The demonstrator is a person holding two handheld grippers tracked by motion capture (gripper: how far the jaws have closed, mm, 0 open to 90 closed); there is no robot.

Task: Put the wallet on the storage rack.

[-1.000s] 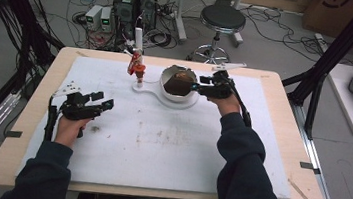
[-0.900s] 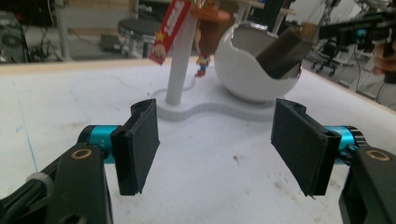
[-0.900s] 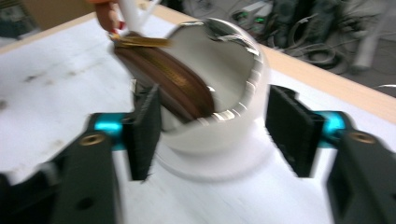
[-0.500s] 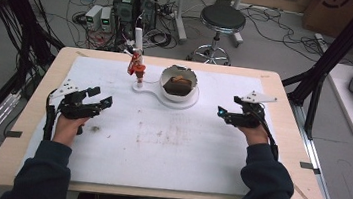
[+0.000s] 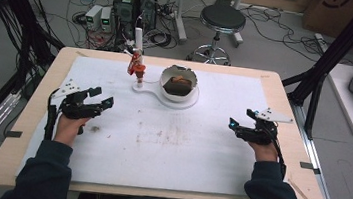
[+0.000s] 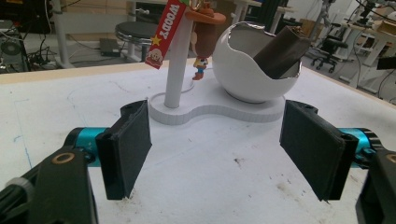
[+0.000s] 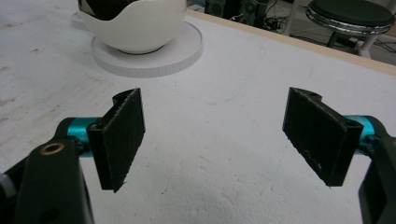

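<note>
Left gripper (image 5: 97, 101): near the tabletop's left edge, held low by the left hand (image 5: 68, 126), forearm coming up from the near edge; jaws spread wide with nothing between them.
Left gripper view: past the open jaws of the left gripper (image 6: 215, 149) stands the white stand (image 6: 219, 112) — a post (image 6: 177, 65) with a red "WOODY" tag (image 6: 164, 32) and a small cowboy figure (image 6: 204, 39) hanging from it, details too small to read from above.
Bowl: the white egg-shaped bowl (image 5: 179, 83) sits on the stand (image 5: 164, 98) near the middle of the far edge; a dark brown block (image 6: 280, 46) leans inside it, poking over the rim.
Right gripper (image 5: 239, 128): near the right edge, well apart from the bowl, held by the right hand (image 5: 263, 149), jaws pointing left across the table.
Right gripper view: jaws of the right gripper (image 7: 215, 135) wide apart, empty — the bowl (image 7: 135, 23) on its round base (image 7: 154, 58) lies ahead to the upper left.
Table (image 5: 285, 102): white sheet with scuffs at its middle.
</note>
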